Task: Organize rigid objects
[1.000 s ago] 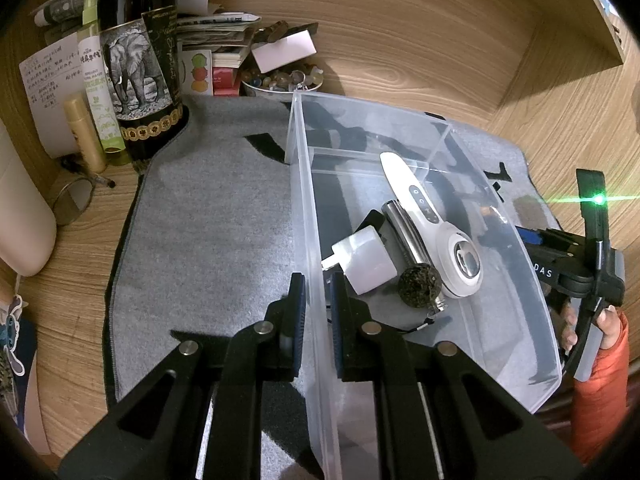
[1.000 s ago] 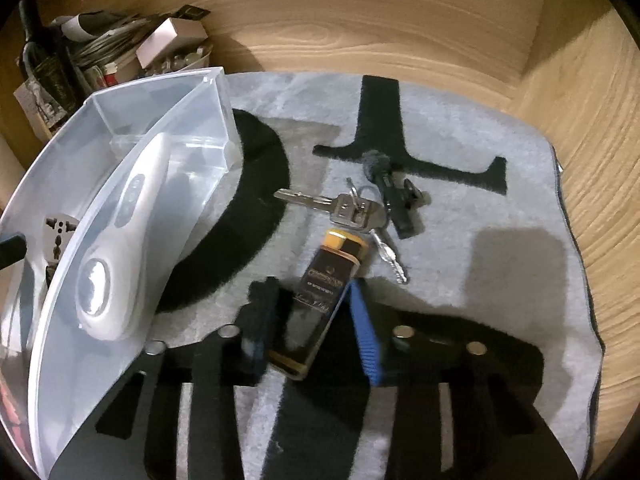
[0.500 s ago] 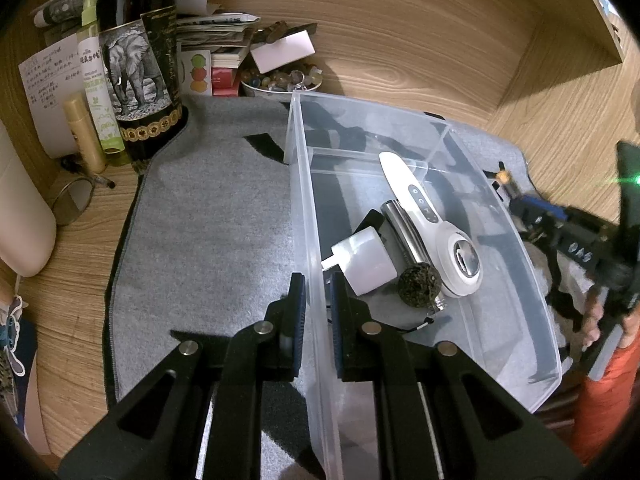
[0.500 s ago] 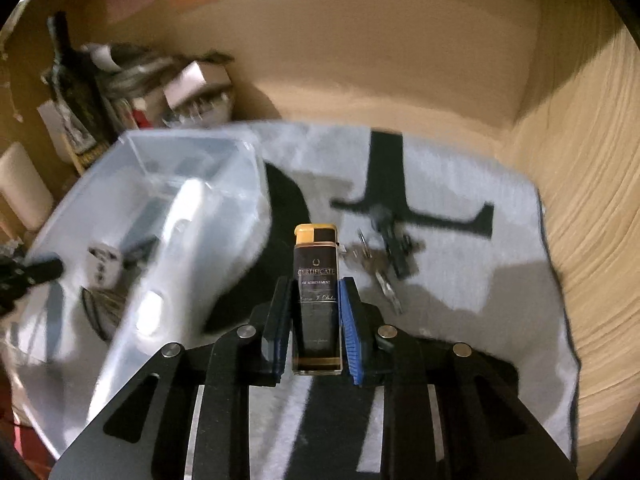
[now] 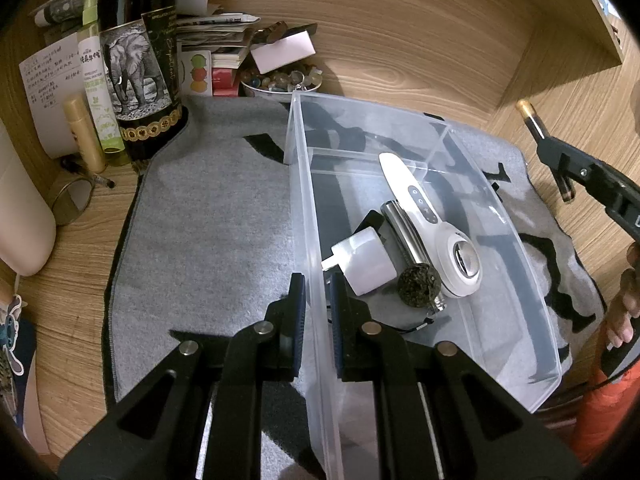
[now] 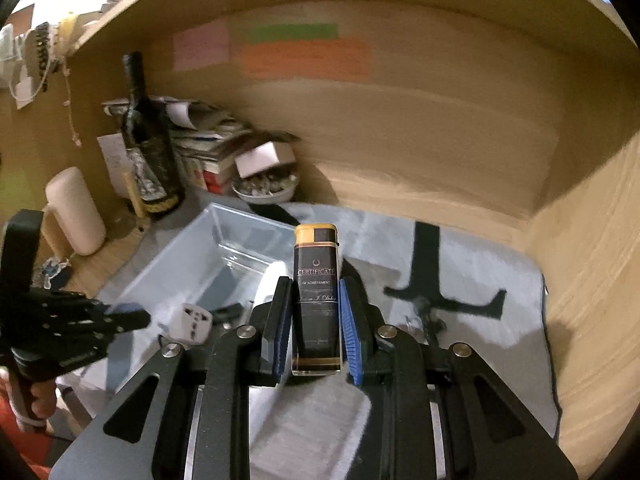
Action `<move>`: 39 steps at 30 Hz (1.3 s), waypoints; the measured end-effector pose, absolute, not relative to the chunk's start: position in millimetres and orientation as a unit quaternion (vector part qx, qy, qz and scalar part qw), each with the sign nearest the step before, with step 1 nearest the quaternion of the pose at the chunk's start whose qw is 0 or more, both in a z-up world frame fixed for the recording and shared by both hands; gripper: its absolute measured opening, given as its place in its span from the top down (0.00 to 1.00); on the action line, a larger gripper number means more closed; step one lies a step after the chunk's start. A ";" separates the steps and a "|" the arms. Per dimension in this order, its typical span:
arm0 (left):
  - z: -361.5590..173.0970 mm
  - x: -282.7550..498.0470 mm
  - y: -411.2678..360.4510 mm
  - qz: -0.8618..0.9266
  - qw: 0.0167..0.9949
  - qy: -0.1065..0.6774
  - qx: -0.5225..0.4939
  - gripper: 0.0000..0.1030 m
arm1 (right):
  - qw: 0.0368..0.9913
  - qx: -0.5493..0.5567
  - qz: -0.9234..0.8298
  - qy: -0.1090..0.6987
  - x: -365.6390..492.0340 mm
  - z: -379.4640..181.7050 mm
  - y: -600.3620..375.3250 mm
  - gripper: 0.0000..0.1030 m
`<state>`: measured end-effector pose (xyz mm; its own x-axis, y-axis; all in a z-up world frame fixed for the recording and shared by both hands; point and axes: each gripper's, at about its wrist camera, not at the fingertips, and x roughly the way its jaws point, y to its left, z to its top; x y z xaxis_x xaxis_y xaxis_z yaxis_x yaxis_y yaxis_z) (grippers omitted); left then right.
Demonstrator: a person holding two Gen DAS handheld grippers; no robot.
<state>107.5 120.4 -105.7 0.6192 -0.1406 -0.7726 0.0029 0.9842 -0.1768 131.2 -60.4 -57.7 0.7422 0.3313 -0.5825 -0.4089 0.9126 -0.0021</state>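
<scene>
My left gripper (image 5: 317,292) is shut on the near left wall of a clear plastic bin (image 5: 308,216) that stands on a grey mat (image 5: 208,240). The bin holds a white handheld device (image 5: 432,220), a white plug adapter (image 5: 364,260), a silver cylinder (image 5: 404,232) and a dark round ball (image 5: 418,286). My right gripper (image 6: 314,300) is shut on a black lighter with a gold cap (image 6: 317,292), held upright in the air above the mat, right of the bin (image 6: 224,256). The lighter (image 5: 538,136) also shows at the right of the left wrist view.
A wine bottle with an elephant label (image 5: 138,68), spray bottles, papers and a bowl of stones (image 5: 280,80) crowd the back left corner. A bunch of keys (image 6: 424,320) lies on the mat. Wooden walls close the back and right.
My right gripper closed on the lighter, lifted it off the mat and raised it high. The left gripper stayed still on the bin wall.
</scene>
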 end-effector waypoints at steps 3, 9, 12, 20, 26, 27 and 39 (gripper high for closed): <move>-105.7 107.4 120.5 -0.040 0.896 0.435 -0.079 0.90 | 0.929 -0.065 0.214 0.295 131.0 -56.8 -51.2 0.79; -105.4 107.6 120.1 -0.040 0.896 0.434 -0.079 0.90 | 0.921 -0.085 0.230 0.303 129.5 -65.8 -27.4 0.79; -105.4 107.6 120.2 -0.041 0.896 0.435 -0.079 0.90 | 0.914 -0.084 0.244 0.313 129.8 -72.9 -19.3 0.79; -104.4 107.5 118.4 -0.041 0.896 0.435 -0.079 0.90 | 0.898 -0.116 0.249 0.344 135.4 -95.6 -2.2 0.79; -104.6 107.6 118.8 -0.041 0.896 0.434 -0.079 0.90 | 0.886 -0.138 0.252 0.363 137.9 -107.4 6.2 0.79; -104.5 107.5 118.7 -0.041 0.896 0.434 -0.079 0.90 | 0.886 -0.142 0.250 0.364 138.2 -108.4 7.0 0.79; -103.7 108.5 117.1 -0.041 0.896 0.434 -0.081 0.90 | 0.870 -0.145 0.262 0.391 140.9 -115.3 11.3 0.79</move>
